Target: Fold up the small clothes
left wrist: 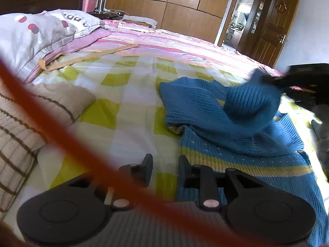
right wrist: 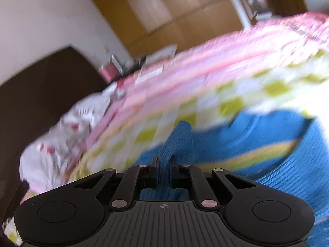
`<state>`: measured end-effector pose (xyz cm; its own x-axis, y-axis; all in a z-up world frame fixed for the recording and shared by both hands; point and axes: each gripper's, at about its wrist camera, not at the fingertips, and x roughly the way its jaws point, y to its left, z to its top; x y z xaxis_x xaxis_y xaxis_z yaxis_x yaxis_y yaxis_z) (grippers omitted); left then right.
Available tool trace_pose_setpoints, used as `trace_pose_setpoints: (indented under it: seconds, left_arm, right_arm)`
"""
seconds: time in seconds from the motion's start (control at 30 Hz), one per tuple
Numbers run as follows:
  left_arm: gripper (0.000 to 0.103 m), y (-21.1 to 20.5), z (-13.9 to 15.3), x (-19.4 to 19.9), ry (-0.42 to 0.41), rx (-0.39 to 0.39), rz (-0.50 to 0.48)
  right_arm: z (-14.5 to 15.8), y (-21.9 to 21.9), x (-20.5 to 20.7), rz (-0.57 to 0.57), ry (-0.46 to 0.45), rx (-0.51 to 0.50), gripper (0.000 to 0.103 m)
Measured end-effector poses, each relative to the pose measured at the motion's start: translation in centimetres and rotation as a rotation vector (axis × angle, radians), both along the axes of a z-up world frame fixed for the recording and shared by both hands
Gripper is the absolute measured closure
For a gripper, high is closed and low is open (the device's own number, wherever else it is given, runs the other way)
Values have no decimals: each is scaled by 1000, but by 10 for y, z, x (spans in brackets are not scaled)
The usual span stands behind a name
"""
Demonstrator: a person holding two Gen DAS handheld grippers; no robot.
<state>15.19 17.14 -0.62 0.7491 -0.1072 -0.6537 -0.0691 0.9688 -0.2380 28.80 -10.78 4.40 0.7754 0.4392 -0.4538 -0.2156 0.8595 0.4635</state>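
Pinching a sleeve of the blue ribbed knit sweater with yellow stripe [right wrist: 257,135], my right tongs [right wrist: 163,164] are clamped on it, lifted over the garment's body on the green-checked bed sheet [left wrist: 123,111]. My left tongs [left wrist: 165,164] sit apart at the hem. Next, I judge, lay the sleeve across flat.

One sweater [left wrist: 236,123], two pillows [left wrist: 37,33]
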Motion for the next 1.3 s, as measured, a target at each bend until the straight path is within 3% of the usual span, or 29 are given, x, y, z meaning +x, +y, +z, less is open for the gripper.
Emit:
trace_pose_setpoints:
  seconds: [0.13, 0.17, 0.33, 0.6, 0.87, 1.07, 1.23, 1.3]
  left_arm:
    - [67, -1, 0, -1, -4, -4, -5]
    - [66, -2, 0, -1, -4, -4, -7]
    - [65, -5, -1, -2, 0, 0, -20]
    - [62, -7, -4, 0, 5, 9, -26]
    - [61, -12, -2, -1, -17, 58, -39]
    - [60, -24, 11, 11, -67, 153, -27]
    - [55, -44, 27, 54, -102, 190, -32]
    - [45, -50, 29, 74, -107, 200, -31]
  right_arm:
    - [6, -30, -26, -135, -64, -56, 92]
    - [1, -35, -28, -147, -45, -77, 87]
    - [-35, -52, -38, -158, 102, -103, 87]
    - [-44, -57, -50, -194, 130, -153, 76]
    - [-36, -80, -67, -340, 75, -173, 74]
    - [-26, -53, -51, -168, -32, -283, 74]
    - [-39, -36, -27, -37, 29, -342, 75]
    - [-43, -35, -23, -9, 42, -381, 75]
